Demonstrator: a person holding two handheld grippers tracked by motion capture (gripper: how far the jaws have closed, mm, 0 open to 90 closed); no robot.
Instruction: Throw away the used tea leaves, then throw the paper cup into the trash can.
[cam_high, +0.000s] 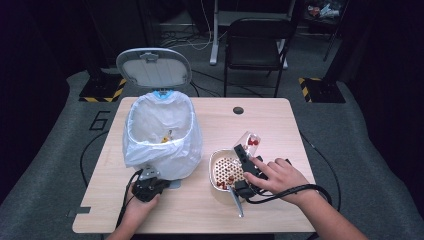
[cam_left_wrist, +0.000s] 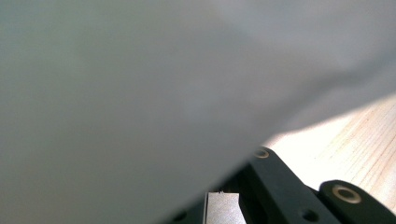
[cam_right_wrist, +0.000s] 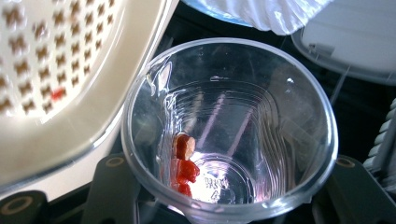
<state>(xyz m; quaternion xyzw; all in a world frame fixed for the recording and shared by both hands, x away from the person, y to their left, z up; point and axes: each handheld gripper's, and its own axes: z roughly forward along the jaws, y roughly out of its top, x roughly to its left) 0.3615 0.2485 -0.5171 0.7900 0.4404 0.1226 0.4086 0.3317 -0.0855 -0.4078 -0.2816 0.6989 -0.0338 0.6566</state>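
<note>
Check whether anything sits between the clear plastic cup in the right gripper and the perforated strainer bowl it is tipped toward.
Nothing visible does. The clear plastic cup, clamped by the right gripper, leans at the rim of the cream perforated strainer bowl, with a few red pieces left inside the cup.

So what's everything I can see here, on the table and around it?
Table: one, light wood, centre.
Bin: one, white bag liner, table's left; grey lid raised behind.
Strainer: one, cream, perforated, table's right, red bits inside.
Clear plastic cup: one, tilted beside the strainer, between the right gripper's jaws.
Red pieces: a few, stuck inside the cup.
Chair: one, black, behind the table.
Left gripper: black, against the bin's base, jaws shut.
Right gripper: black, jaws shut on the cup.
Left hand, right hand: at the near edge.
</note>
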